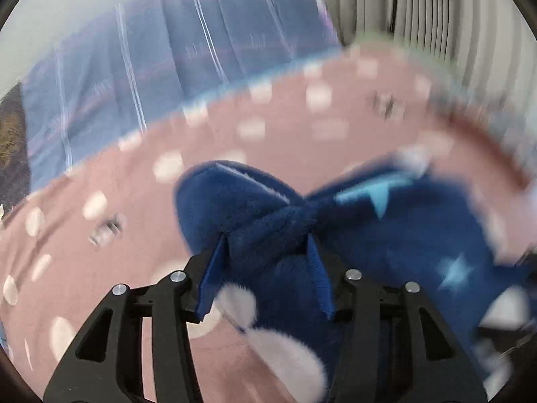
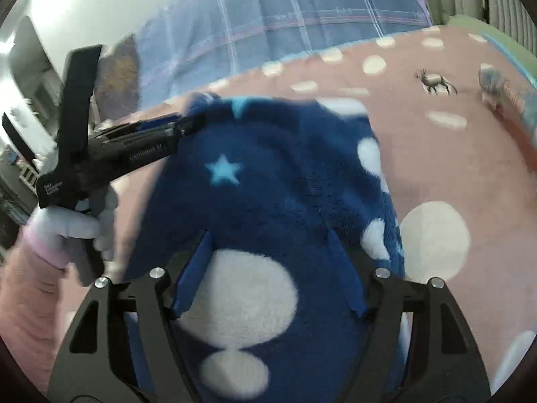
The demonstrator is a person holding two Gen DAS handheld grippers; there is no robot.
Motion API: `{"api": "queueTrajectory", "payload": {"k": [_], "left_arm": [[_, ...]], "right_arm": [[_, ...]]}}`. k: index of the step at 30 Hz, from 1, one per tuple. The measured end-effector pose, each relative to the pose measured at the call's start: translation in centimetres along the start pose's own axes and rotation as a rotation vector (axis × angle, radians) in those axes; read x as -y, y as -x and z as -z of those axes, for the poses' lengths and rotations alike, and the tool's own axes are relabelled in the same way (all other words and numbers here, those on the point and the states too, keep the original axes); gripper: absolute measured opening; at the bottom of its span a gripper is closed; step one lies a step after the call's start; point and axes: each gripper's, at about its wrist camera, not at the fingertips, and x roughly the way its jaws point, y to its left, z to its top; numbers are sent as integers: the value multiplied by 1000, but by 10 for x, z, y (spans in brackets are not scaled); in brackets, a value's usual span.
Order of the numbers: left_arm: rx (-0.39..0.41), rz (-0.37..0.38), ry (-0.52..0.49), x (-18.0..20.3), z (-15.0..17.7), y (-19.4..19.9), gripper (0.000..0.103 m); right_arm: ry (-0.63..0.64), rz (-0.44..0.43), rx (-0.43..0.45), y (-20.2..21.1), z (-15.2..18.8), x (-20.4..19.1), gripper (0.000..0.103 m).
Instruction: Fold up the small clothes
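Note:
A dark blue fleece garment [image 1: 386, 235] with white dots and pale blue stars lies on a pink dotted blanket [image 1: 285, 127]. In the left wrist view a bunched fold of it sits pinched between the blue fingers [image 1: 214, 268] of my left gripper [image 1: 265, 235]. The right wrist view shows the same garment [image 2: 285, 168] spread flat, with the left gripper [image 2: 191, 119] clamped on its far left edge. My right gripper [image 2: 270, 235] hovers over the near part of the garment. Its jaws stand wide apart and its pads press on nothing.
A white-gloved hand [image 2: 67, 225] with a pink sleeve holds the left gripper. Blue plaid bedding [image 2: 285, 16] lies beyond the pink blanket [image 2: 453, 154]. A small bundle of cloth [image 2: 496, 90] rests at the far right, near a printed deer [image 2: 434, 80]. Pale ribbed curtains [image 1: 419, 0] hang behind.

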Motion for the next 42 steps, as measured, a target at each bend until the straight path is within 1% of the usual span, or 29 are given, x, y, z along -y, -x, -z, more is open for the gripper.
{"api": "queueTrajectory", "payload": {"k": [1, 2, 5, 8, 10, 11, 12, 14, 15, 16, 17, 18, 19, 20, 21, 22, 25, 27, 29, 30, 32, 33, 34, 36, 37, 38, 39, 40, 42], "left_arm": [[25, 11, 21, -2, 3, 1, 53], [25, 15, 46, -3, 3, 1, 53], [22, -16, -15, 5, 3, 7, 53], [21, 20, -10, -1, -6, 19, 52], [34, 37, 4, -7, -14, 32, 52], [54, 45, 18, -11, -20, 39, 52], [68, 46, 24, -12, -26, 40, 52], [107, 21, 44, -16, -37, 45, 53], [114, 2, 57, -18, -42, 43, 55], [96, -20, 72, -20, -43, 33, 56], [40, -56, 61, -19, -41, 16, 56], [-33, -107, 19, -15, -32, -9, 63], [-45, -130, -8, -13, -23, -24, 66], [-14, -128, 5, -13, -15, -29, 66], [1, -115, 72, -16, -13, -32, 66], [4, -117, 90, -16, -13, -33, 66], [25, -168, 42, -5, -15, -35, 65], [23, -171, 55, -6, -16, -32, 65], [58, -141, 71, -12, -17, -14, 65], [69, -127, 81, -15, -17, -3, 65], [102, -77, 123, -24, -16, 30, 66], [119, -48, 133, -27, -12, 47, 66], [153, 4, 134, -27, -5, 70, 66], [195, 92, 113, -22, 11, 103, 68], [201, 151, 91, -15, 23, 119, 70], [199, 193, 71, -9, 33, 128, 71], [193, 227, 45, -1, 44, 135, 75], [179, 255, 0, 12, 57, 141, 80], [149, 267, -79, 35, 78, 141, 80]], "right_arm": [[15, -2, 28, -3, 4, 1, 72], [12, -1, 32, -2, 5, 2, 72], [23, 20, 29, 1, 6, -1, 72], [26, 15, -13, 5, -2, -3, 72], [19, 5, -38, 18, -17, -7, 72], [27, 2, -30, 27, -22, -12, 72], [52, 5, 5, 35, -33, -17, 73], [96, 31, 59, 40, -51, -25, 76], [100, 25, 65, 35, -63, -26, 76], [91, 7, 47, 27, -69, -25, 76], [76, -4, 19, 14, -75, -22, 76], [55, 17, -38, -11, -77, -14, 76], [35, 47, -113, -41, -73, -3, 76], [22, 43, -137, -57, -68, 4, 76], [9, 24, -113, -66, -64, 12, 76], [-4, 18, -108, -64, -65, 13, 76], [19, 52, -104, -62, -63, 7, 76], [29, 69, -99, -60, -62, 4, 76], [44, 75, -74, -56, -60, 0, 76], [50, 79, -47, -44, -56, 0, 76], [58, 93, 2, -16, -50, -6, 76], [66, 90, 40, 7, -42, -8, 76], [74, 68, 71, 26, -33, -9, 76], [73, 5, 124, 72, -5, -7, 77], [62, -7, 136, 85, 6, -4, 79], [30, -22, 150, 104, 26, 3, 82], [-10, -32, 152, 115, 43, 10, 84], [-42, -38, 149, 121, 53, 15, 84], [-185, -84, 117, 131, 90, 35, 85]]}}
